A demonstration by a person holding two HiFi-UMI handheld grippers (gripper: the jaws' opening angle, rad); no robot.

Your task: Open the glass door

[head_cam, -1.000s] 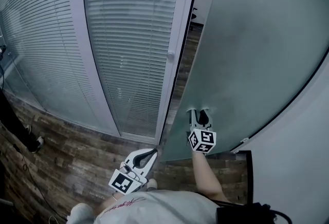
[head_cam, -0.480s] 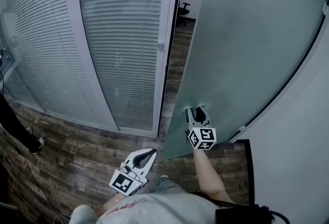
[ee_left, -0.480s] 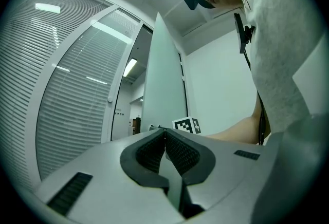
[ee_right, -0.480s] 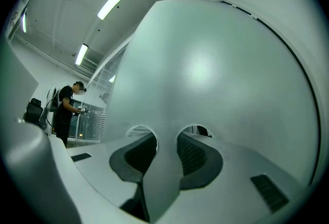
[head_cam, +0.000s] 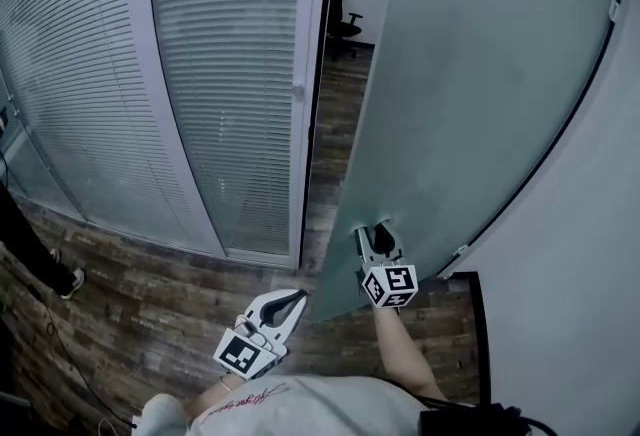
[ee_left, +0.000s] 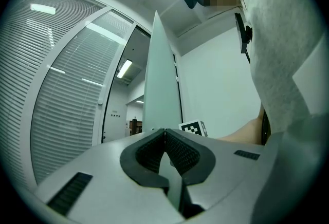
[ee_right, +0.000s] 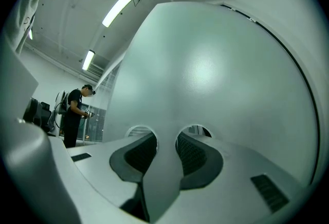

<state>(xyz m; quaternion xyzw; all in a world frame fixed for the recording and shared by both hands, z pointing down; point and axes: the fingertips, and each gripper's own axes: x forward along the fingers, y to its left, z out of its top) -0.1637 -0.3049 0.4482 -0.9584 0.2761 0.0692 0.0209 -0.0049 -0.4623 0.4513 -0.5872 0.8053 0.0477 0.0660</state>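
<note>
The frosted glass door [head_cam: 480, 74] stands partly open, swung away from its white frame post [head_cam: 312, 94]. My right gripper [head_cam: 372, 229] is open, and its two fingertips rest against the door's lower face near the free edge. In the right gripper view the gripper [ee_right: 167, 133] shows its jaws apart, with only the frosted pane [ee_right: 205, 63] in front of them and nothing between them. My left gripper [head_cam: 296, 297] is shut and empty, held low by the person's body, short of the door's edge. The left gripper view shows its tips [ee_left: 164, 130] touching, with the door edge-on [ee_left: 159, 79] ahead.
A glass partition with blinds [head_cam: 220, 84] fills the left. An office chair [head_cam: 345, 24] shows through the gap. A white wall [head_cam: 580, 274] lies to the right and a hinge bracket [head_cam: 458, 252] at the door's foot. Wood floor [head_cam: 130, 294] lies below. A person's legs [head_cam: 30, 244] stand at far left.
The door has swung further open and the gap beside the frame has widened, showing the chair. My right gripper followed the door. My left gripper stayed low.
</note>
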